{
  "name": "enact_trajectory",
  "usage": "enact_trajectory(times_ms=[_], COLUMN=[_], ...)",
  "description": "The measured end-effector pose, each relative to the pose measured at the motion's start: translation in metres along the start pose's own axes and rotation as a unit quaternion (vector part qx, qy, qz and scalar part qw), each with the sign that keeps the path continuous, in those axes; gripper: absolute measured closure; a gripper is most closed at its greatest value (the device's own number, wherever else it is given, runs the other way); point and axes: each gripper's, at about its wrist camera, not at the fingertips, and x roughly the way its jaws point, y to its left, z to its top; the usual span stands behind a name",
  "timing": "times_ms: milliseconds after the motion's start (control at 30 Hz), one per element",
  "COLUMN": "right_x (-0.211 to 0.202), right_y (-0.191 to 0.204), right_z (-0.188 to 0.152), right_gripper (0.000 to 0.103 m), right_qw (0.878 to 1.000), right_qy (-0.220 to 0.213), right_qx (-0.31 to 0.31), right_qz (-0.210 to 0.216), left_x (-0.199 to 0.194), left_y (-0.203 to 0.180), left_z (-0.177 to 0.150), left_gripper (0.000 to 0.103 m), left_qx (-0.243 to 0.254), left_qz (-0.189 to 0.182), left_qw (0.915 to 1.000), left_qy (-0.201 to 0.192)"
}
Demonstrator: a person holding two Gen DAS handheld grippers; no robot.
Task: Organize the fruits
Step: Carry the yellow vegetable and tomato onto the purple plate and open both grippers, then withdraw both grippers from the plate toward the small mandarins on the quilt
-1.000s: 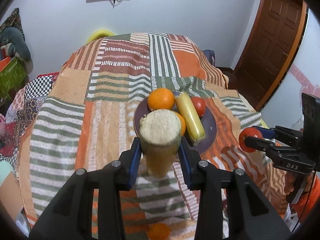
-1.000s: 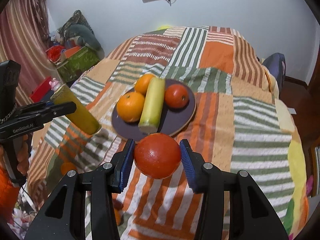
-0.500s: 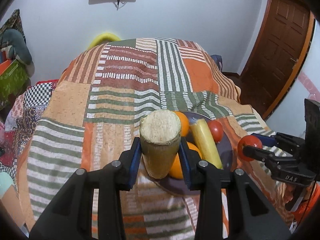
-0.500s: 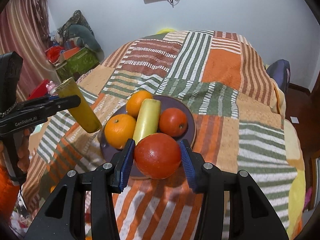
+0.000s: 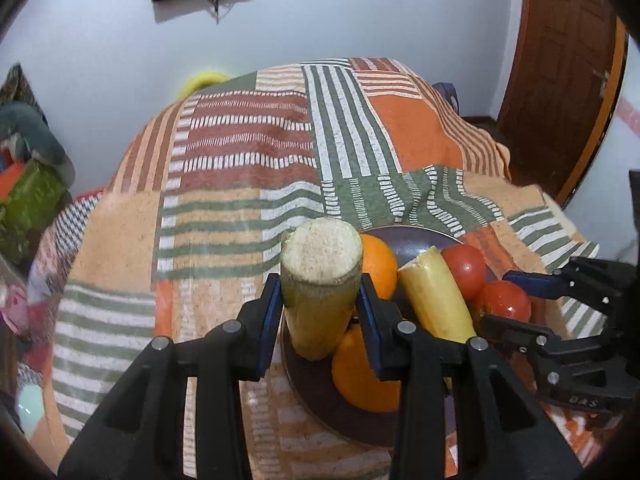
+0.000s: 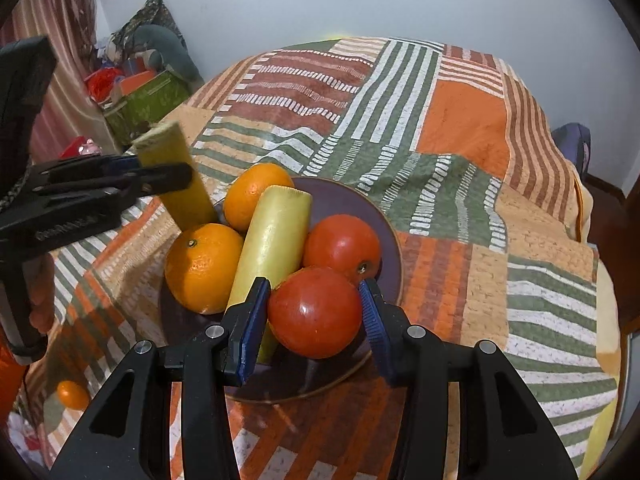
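In my left gripper point(image 5: 320, 312) I hold a cut yellow banana piece point(image 5: 320, 280), clamped upright between the blue pads, and in my right gripper point(image 6: 314, 320) I hold a red tomato point(image 6: 314, 312), pinched across its middle. A second ago both hung short of the dark plate point(image 6: 384, 236) over the striped bedspread point(image 6: 460, 128); now both have come forward and down, so the plate fills the space just past my fingers. The banana piece sits over the plate's left side, just above the near orange point(image 5: 366, 368) and beside the far orange point(image 5: 378, 264). The tomato hangs low over the near rim, close against the second tomato point(image 6: 344, 244) and the long banana piece point(image 6: 272, 248) already lying there. I judge that the carry is nearly done and the placing is what remains. The plate looks crowded, so each piece needs a gap to settle into, or round fruit may roll off. One small orange point(image 6: 72, 394) lies on the bedspread at the near left, not yet gathered.
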Motion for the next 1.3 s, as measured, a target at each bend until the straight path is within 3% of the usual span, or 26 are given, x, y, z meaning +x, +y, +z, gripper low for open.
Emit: enact_trajectory(times_ms=[133, 267, 400, 700, 1067, 1300], right_x=[0.002, 0.001, -0.002, -0.045, -0.114, -0.134], right_y=[-0.003, -0.006, -0.004, 0.008, 0.046, 0.069], right_z=[-0.001, 0.000, 0.000, 0.001, -0.014, -0.040], right_gripper=[0.060, 0.060, 0.060, 0.055, 0.050, 0.043], right_qw=[1.000, 1.000, 1.000, 1.000, 0.998, 0.997], right_qy=[0.003, -0.003, -0.001, -0.025, -0.063, -0.058], right_qx=[0.002, 0.016, 0.016, 0.004, -0.031, -0.047], right_qz=[0.005, 0.012, 0.011, 0.007, -0.009, 0.002], left_x=[0.000, -0.003, -0.010, -0.067, -0.144, -0.181], left_y=[-0.008, -0.018, -0.024, -0.006, 0.018, 0.020], left_z=[0.003, 0.001, -0.004, -0.022, -0.070, -0.110], left_gripper=[0.062, 0.047, 0.046, 0.038, 0.038, 0.038], left_qx=[0.002, 0.013, 0.020, -0.042, -0.073, -0.068], left_qz=[-0.014, -0.040, -0.046, -0.070, -0.036, -0.023], left_qw=[0.9999, 0.9991, 0.9987, 0.9966, 0.9965, 0.9973], left_qy=[0.003, 0.009, 0.012, -0.009, -0.019, -0.013])
